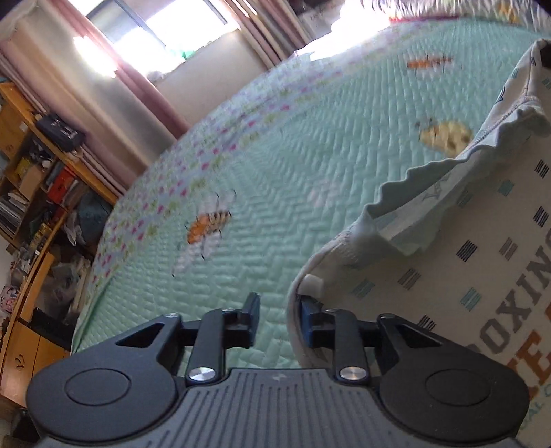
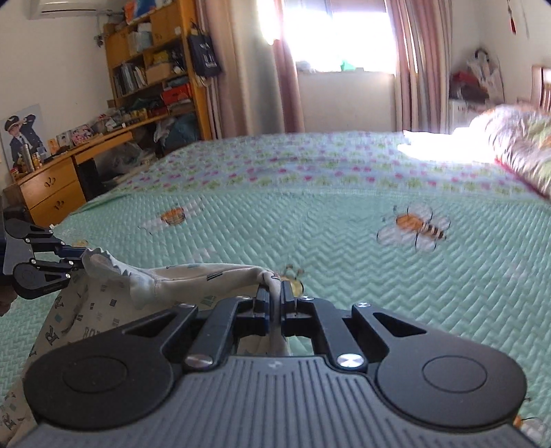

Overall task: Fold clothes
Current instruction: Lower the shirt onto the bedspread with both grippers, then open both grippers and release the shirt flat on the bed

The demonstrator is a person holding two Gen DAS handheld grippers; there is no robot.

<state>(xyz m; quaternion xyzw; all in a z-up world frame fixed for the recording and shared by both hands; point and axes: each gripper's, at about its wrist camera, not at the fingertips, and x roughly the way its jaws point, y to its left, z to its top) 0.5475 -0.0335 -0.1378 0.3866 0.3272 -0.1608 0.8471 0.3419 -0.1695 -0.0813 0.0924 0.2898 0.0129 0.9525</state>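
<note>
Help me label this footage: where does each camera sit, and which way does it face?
Left wrist: behind the left tongs, tilted, looking across the bed toward the shelves; open, shirt beside them.
Right wrist: behind the right tongs, facing the window; shut on the shirt, left tongs visible at left.
Shared: shirt, bed, shelves, window.

A bed [image 2: 344, 248] carries everything, spread with a mint-green quilt [image 1: 275, 165] (stitched with bees and a flowered border). A cream printed garment [image 1: 482, 275] lies partly on it, and a patterned pillow [image 2: 523, 144] sits at its head.
</note>
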